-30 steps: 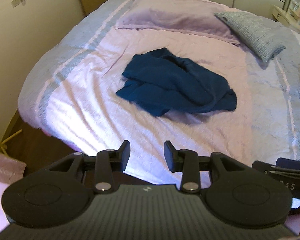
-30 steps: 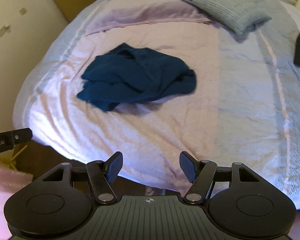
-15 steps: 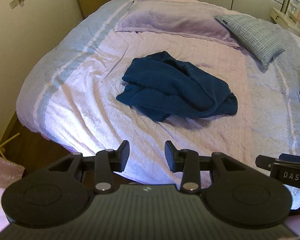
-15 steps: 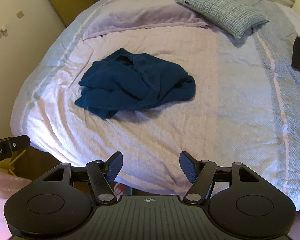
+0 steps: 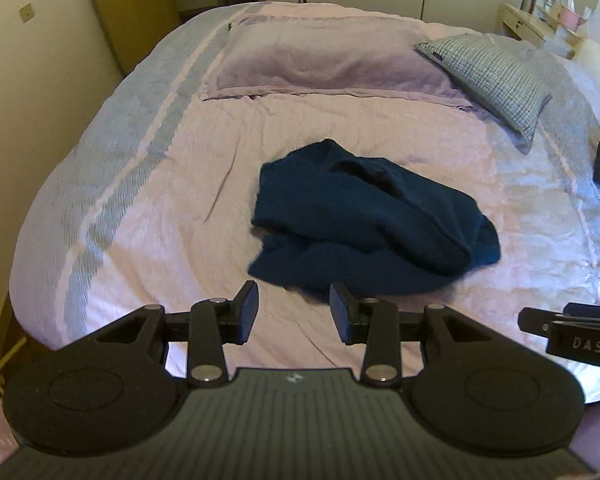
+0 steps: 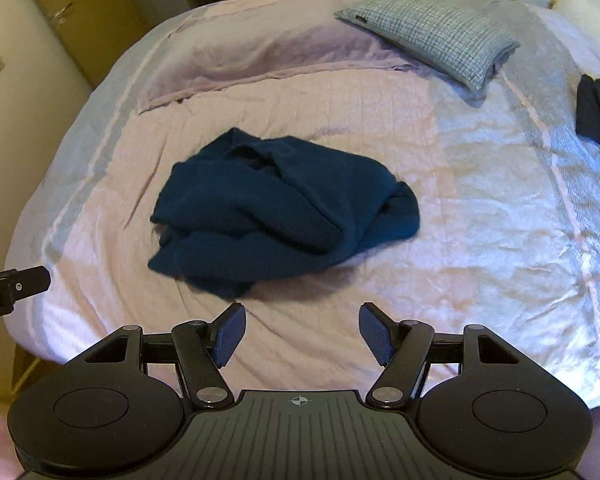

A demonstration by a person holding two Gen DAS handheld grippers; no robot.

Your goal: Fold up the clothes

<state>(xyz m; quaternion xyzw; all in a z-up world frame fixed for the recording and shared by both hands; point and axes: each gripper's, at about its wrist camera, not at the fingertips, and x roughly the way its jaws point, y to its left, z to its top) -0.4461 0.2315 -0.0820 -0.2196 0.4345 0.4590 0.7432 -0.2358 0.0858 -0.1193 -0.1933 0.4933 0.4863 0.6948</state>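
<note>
And there it is, the dark blue garment (image 5: 364, 224), lying in a crumpled heap at the centre of both views, bunched over itself with rolls and overlaps, nothing laid flat yet. It sits on the pale lilac bedspread (image 5: 180, 240), well short of the long lilac pillow (image 5: 320, 60) across the upper middle and the checked grey pillow (image 5: 496, 76) at upper right. At the bottom of the left wrist view the left gripper (image 5: 294, 312) hangs above the bedspread just beside the heap's near edge, jaws parted a modest way, nothing between them. Bottom of the right wrist view, the right gripper (image 6: 302, 334) stands wider apart, also empty, with the garment's lower corner just beyond its left pad. Neither touches cloth. The step in hand looks like the approach and first pick. To do it well, I'd say each gripper wants a separate outer edge, left at the near lower-left corner, right at the thicker roll on the heap's right side, pinching one layer only, since grabbing a whole fold would just drag the bundle. Then spread it out sideways before any fold. Another dark item (image 6: 598, 112) lies at the right edge, best left alone.
</note>
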